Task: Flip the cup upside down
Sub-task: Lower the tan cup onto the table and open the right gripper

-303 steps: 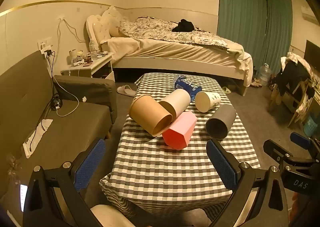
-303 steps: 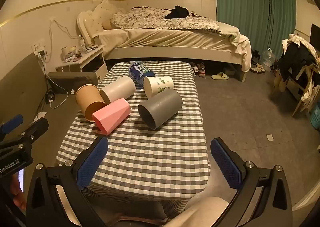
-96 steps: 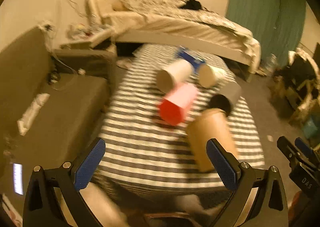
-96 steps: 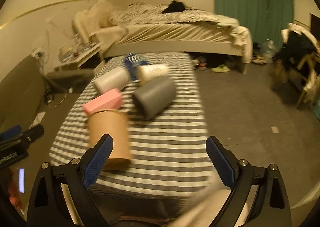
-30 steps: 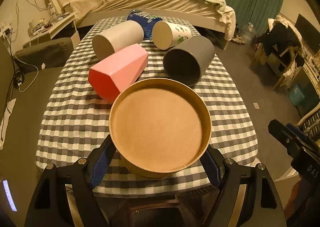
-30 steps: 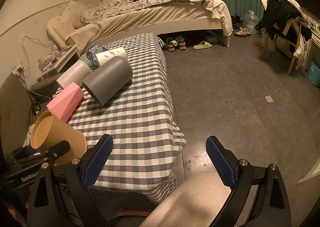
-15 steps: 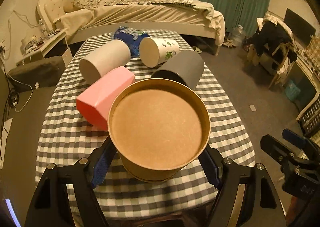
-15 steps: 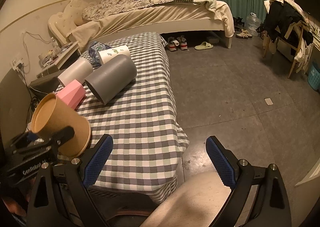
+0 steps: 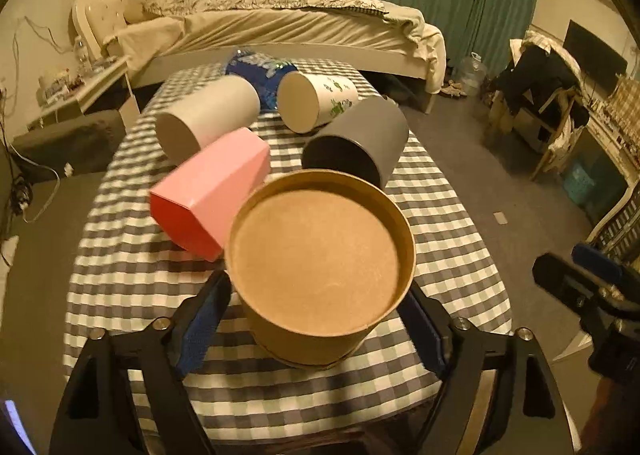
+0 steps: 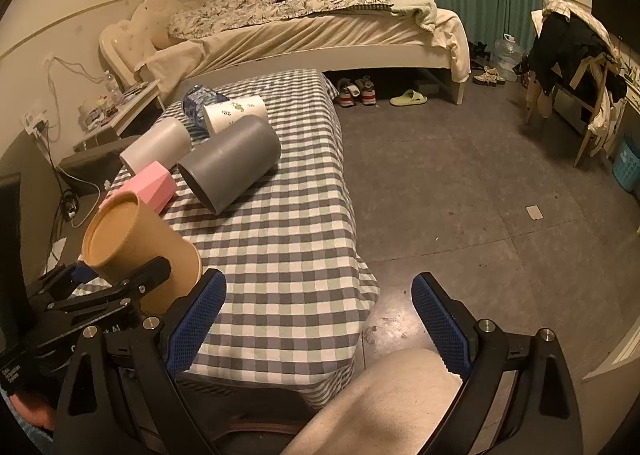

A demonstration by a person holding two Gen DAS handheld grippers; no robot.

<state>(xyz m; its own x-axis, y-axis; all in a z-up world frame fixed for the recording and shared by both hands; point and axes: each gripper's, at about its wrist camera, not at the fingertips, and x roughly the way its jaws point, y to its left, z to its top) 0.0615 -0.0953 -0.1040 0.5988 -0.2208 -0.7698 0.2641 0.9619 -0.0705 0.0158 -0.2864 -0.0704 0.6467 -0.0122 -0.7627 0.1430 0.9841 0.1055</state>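
Note:
My left gripper [image 9: 320, 319] is shut on a brown paper cup [image 9: 320, 267], its flat base facing the camera. In the right wrist view the same cup [image 10: 136, 251] is tilted, base up and to the left, mouth down toward the checked tablecloth [image 10: 288, 239], held by the left gripper [image 10: 116, 283] at the table's near left. My right gripper [image 10: 320, 319] is open and empty, over the table's front right edge and the floor. It also shows in the left wrist view [image 9: 588, 287] at the right.
Several cups lie on their sides behind: pink [image 9: 212, 191], grey [image 9: 360, 139], white [image 9: 208, 115], a printed white one [image 9: 316, 99] and a blue packet [image 9: 256, 71]. A bed [image 10: 320, 27] stands beyond the table, a chair with clothes [image 10: 572, 51] at the right.
The left gripper has carried the brown cup forward and lower over the table, tipping its mouth further down. The right gripper has hardly moved.

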